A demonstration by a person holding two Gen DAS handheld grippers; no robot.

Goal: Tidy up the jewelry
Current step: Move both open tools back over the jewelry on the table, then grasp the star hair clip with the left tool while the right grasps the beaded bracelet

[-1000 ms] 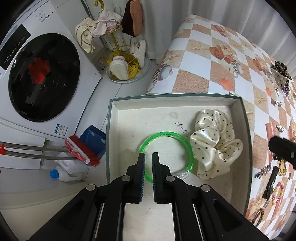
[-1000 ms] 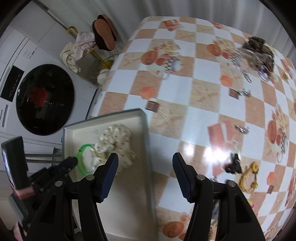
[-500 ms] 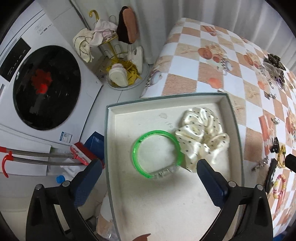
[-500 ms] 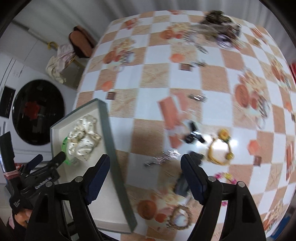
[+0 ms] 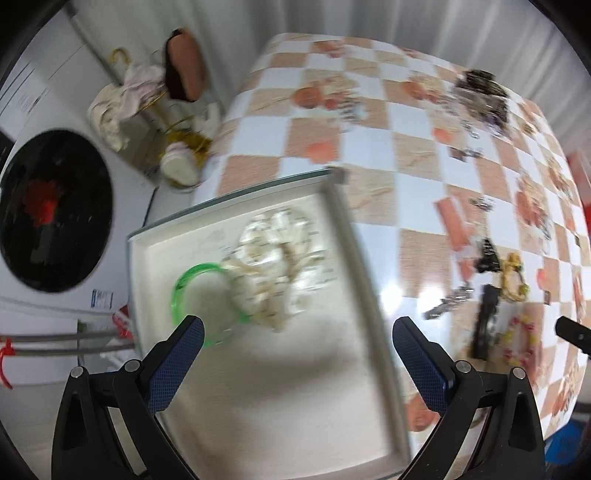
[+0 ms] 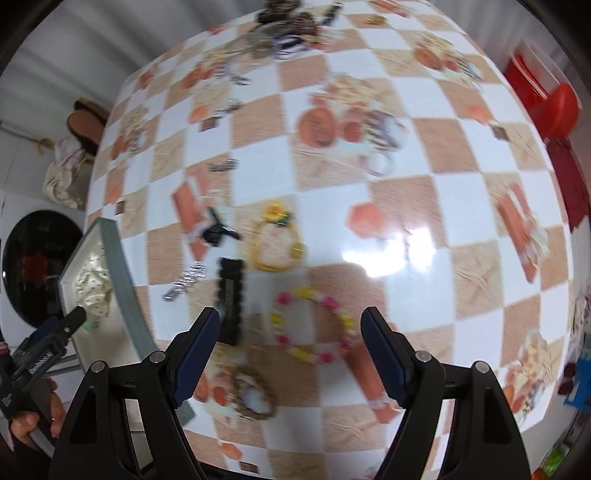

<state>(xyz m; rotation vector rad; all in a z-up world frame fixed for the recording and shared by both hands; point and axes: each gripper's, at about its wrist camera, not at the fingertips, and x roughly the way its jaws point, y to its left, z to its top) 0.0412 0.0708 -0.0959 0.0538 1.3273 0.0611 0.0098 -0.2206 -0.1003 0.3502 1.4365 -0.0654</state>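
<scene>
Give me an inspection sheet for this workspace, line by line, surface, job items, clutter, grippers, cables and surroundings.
Surface: table in checkered cloth.
Job's things: tray holds green bangle and dotted scrunchie; on the cloth, pink-yellow bead bracelet, yellow flower bracelet, black hair clip, silver clip.
Clutter: jewelry heap at the far edge.
Grippers: left gripper open over the tray; right gripper open above the bead bracelet, jaws just widened, nothing between.
Cables: nothing seen.
Surroundings: washing machine, shoe rack.
</scene>
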